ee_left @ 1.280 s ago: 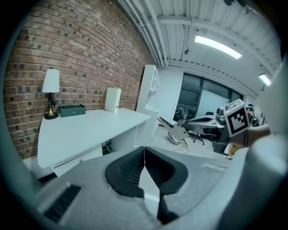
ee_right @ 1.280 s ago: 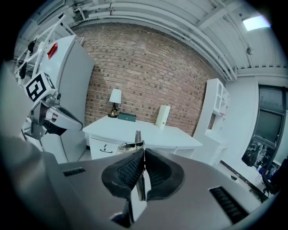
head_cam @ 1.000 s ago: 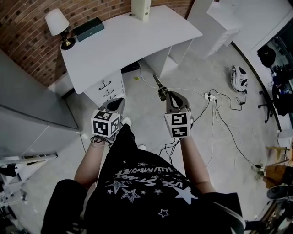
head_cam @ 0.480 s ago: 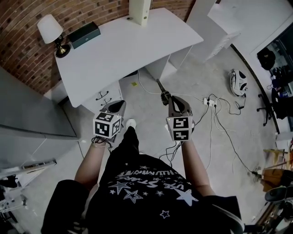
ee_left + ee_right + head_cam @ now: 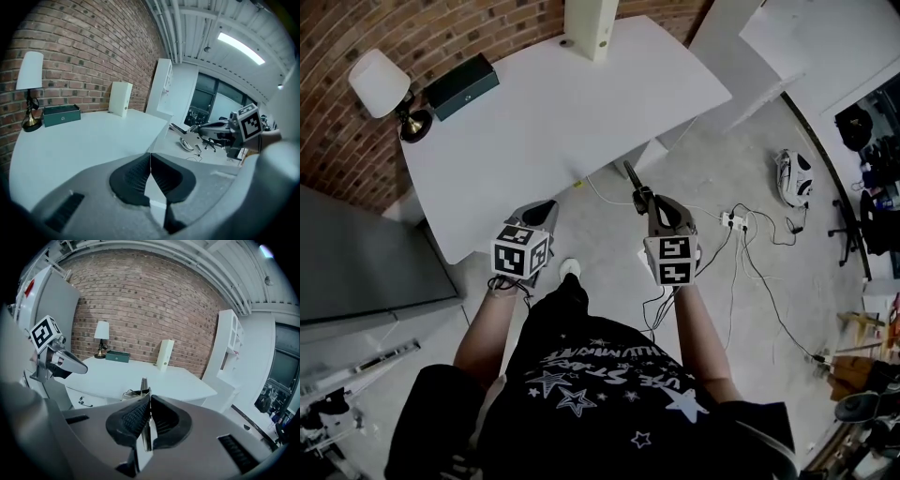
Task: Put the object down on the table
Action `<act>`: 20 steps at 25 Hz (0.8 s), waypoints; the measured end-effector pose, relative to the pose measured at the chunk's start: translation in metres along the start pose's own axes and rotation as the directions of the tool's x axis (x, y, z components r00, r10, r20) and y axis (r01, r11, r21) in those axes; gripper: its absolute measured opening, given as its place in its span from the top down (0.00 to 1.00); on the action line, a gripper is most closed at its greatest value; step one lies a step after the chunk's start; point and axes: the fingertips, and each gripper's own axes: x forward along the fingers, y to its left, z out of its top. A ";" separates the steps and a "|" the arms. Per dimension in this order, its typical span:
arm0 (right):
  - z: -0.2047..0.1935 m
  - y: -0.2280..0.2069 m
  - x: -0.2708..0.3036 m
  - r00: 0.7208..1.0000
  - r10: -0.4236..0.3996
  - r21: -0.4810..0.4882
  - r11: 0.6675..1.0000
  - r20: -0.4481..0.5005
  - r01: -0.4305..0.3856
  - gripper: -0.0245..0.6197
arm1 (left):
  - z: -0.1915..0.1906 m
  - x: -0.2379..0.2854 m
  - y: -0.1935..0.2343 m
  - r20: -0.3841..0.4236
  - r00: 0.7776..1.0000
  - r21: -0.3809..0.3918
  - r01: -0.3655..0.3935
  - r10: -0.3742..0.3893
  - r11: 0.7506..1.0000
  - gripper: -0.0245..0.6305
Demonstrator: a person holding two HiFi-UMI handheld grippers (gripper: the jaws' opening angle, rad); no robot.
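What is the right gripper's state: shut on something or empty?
Shut on a thin metal object: the right gripper's jaws clamp it, its tip sticking out ahead.

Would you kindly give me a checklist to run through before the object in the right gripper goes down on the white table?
1. Grip: right gripper, fingers shut on the thin metal object: ok.
2. Object above the table: in the head view it shows just short of the near edge: not ok.
3. Landing area: the near part of the table is bare; the lamp, green box and white upright box stand at the back: ok.
4. Left gripper: shut, nothing in it, off to the side of the right one: ok.
5. Height of the object above the tabletop: cannot tell.
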 end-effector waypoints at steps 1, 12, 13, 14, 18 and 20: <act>0.005 -0.004 0.010 1.000 0.000 0.002 1.000 -0.003 0.000 0.95 | 0.007 0.006 0.007 0.000 1.000 -0.002 0.000 0.000 1.000 0.93; 0.063 -0.017 0.106 1.000 -0.001 0.002 1.000 -0.022 0.001 0.95 | 0.061 0.054 0.094 0.002 1.000 -0.033 -0.003 0.003 0.999 0.93; 0.067 -0.017 0.113 1.000 -0.002 -0.001 1.000 -0.021 0.002 0.95 | 0.066 0.056 0.102 0.006 1.000 -0.035 -0.006 0.006 0.999 0.93; 0.072 -0.017 0.119 1.000 -0.002 -0.003 1.000 -0.021 0.002 0.95 | 0.069 0.059 0.111 0.009 1.000 -0.037 -0.010 0.011 0.999 0.93; 0.082 -0.014 0.138 1.000 0.010 -0.029 1.000 -0.029 -0.011 0.95 | 0.079 0.063 0.136 0.028 0.999 -0.065 -0.031 0.033 0.997 0.93; 0.084 -0.013 0.146 0.999 0.019 -0.038 0.999 -0.033 -0.021 0.95 | 0.080 0.063 0.144 0.031 0.999 -0.083 -0.039 0.042 0.996 0.93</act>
